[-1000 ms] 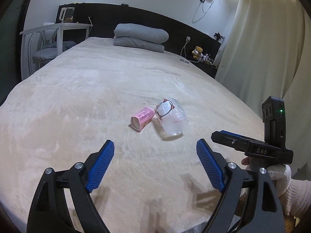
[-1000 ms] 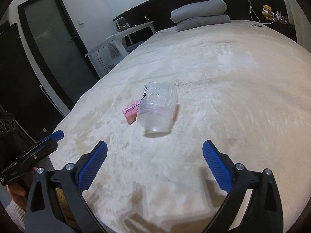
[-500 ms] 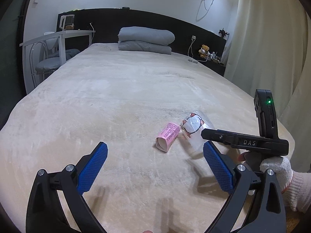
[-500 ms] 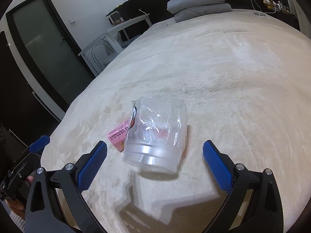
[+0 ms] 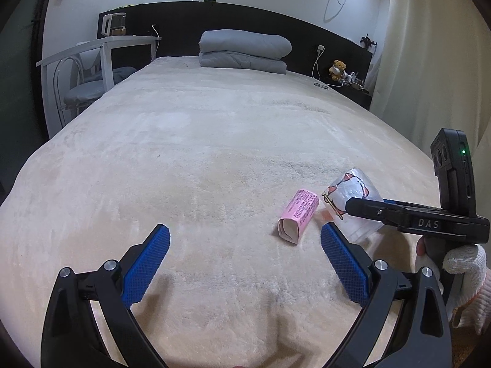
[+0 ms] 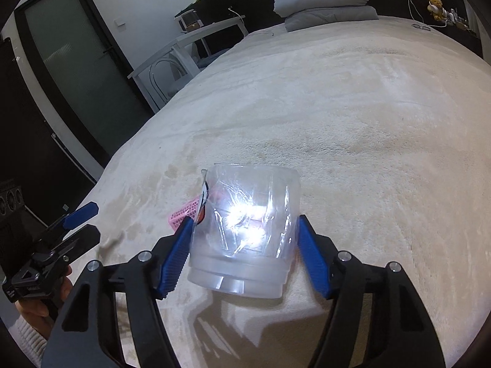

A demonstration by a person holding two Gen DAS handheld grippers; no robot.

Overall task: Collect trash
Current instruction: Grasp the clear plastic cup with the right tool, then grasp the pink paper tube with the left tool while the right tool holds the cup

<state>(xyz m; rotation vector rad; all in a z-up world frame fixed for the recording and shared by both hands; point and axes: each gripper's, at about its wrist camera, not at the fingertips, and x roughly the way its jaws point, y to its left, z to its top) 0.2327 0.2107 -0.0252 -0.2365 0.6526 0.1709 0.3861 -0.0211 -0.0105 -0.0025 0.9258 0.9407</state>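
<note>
Two grippers angled down over a cream bed (image 5: 190, 159).
Right gripper (image 6: 245, 254): jaws just closing, pads against the clear plastic cup (image 6: 245, 227) lying between them. Left gripper (image 5: 245, 257): jaws wide, empty; pink carton (image 5: 297, 216) just ahead of its right jaw, beside the cup.

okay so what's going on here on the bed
A person is clearing trash off the bed with two handheld grippers. The right gripper has just been closing around the clear plastic cup lying on its side, its pads at the cup's walls. The left gripper is open and empty, near the pink carton beside the cup.
</note>
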